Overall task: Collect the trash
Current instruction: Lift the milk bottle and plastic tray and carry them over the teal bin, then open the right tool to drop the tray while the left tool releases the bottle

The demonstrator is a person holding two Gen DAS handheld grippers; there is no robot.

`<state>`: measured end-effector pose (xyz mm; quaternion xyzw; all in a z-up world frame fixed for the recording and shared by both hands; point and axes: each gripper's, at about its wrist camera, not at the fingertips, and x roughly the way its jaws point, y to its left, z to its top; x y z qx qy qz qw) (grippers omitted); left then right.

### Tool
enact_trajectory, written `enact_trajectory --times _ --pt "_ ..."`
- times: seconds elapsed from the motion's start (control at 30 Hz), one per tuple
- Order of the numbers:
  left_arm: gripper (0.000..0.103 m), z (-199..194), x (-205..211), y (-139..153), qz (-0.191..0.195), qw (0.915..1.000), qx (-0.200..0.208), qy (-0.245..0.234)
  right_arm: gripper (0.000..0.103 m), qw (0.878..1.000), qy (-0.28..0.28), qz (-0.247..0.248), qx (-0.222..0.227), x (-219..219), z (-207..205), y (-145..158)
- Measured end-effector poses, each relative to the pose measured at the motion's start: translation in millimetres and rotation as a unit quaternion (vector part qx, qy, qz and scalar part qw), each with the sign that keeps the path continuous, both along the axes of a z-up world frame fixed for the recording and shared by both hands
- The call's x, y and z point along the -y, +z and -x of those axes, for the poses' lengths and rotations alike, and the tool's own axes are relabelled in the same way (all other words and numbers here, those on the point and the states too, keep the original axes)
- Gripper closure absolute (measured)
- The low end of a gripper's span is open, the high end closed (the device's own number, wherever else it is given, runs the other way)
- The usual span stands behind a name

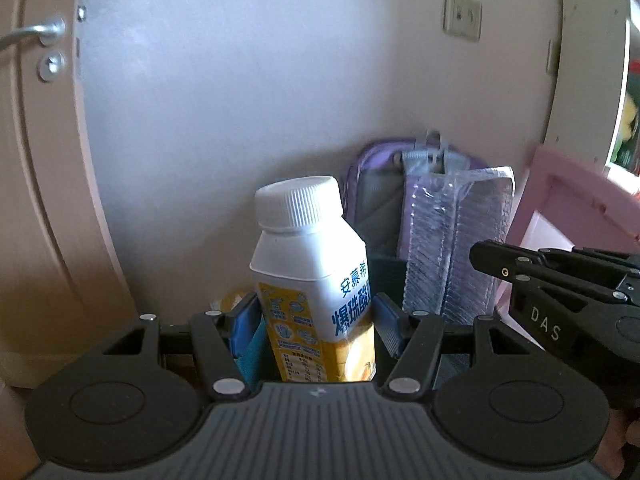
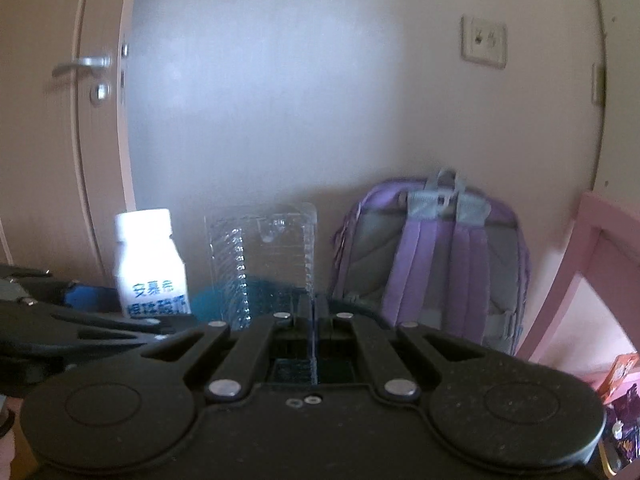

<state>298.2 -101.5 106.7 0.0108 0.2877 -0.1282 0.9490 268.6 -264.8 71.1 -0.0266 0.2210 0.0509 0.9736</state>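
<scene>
A white bottle (image 1: 312, 264) with a white cap and a yellow label stands upright between the blue pads of my left gripper (image 1: 316, 312), which is shut on its body. In the right wrist view the same bottle (image 2: 150, 264) shows at the left, with the left gripper (image 2: 80, 300) below it. My right gripper (image 2: 314, 308) is shut on the lower edge of a clear plastic blister tray (image 2: 264, 256), held upright. That tray (image 1: 452, 248) and the right gripper (image 1: 492, 258) show at the right of the left wrist view. A teal round container (image 2: 204, 300) lies behind and below both, mostly hidden.
A purple and grey backpack (image 2: 432, 256) leans against the white wall. A door with a metal handle (image 2: 84, 64) is at the left. Pink furniture (image 2: 592, 264) stands at the right, with a colourful box (image 2: 620, 372) beside it. A wall socket (image 2: 484, 42) sits high up.
</scene>
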Motion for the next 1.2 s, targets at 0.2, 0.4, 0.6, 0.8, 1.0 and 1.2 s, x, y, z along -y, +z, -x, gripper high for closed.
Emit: enact_trajectory --times 0.2,0.4,0.6,0.8,1.0,1.2 --pt "0.042 -28 10 -35 -0.018 0.9982 -0.057 -0.010 0.103 0.998 0.020 0.014 -0.057 -4 -11 -30" --pt "0.042 -47 17 -65 -0.045 0.9925 -0.113 -0.016 0.101 0.994 0.031 0.024 -0.103 -10 -15 -47" --pt "0.041 -57 24 -80 -0.070 0.9875 -0.139 -0.020 0.091 0.992 0.030 0.028 -0.118 -12 -15 -51" --pt "0.039 -59 23 -84 -0.077 0.9865 -0.144 -0.013 0.081 0.992 0.027 0.023 -0.125 -7 -12 -49" --pt "0.032 -48 18 -71 -0.066 0.9900 -0.125 -0.007 0.065 0.993 0.023 0.017 -0.116 -1 3 -37" --pt "0.030 -32 16 -52 -0.051 0.9928 -0.108 -0.006 0.062 0.994 0.026 0.020 -0.102 0 25 -20"
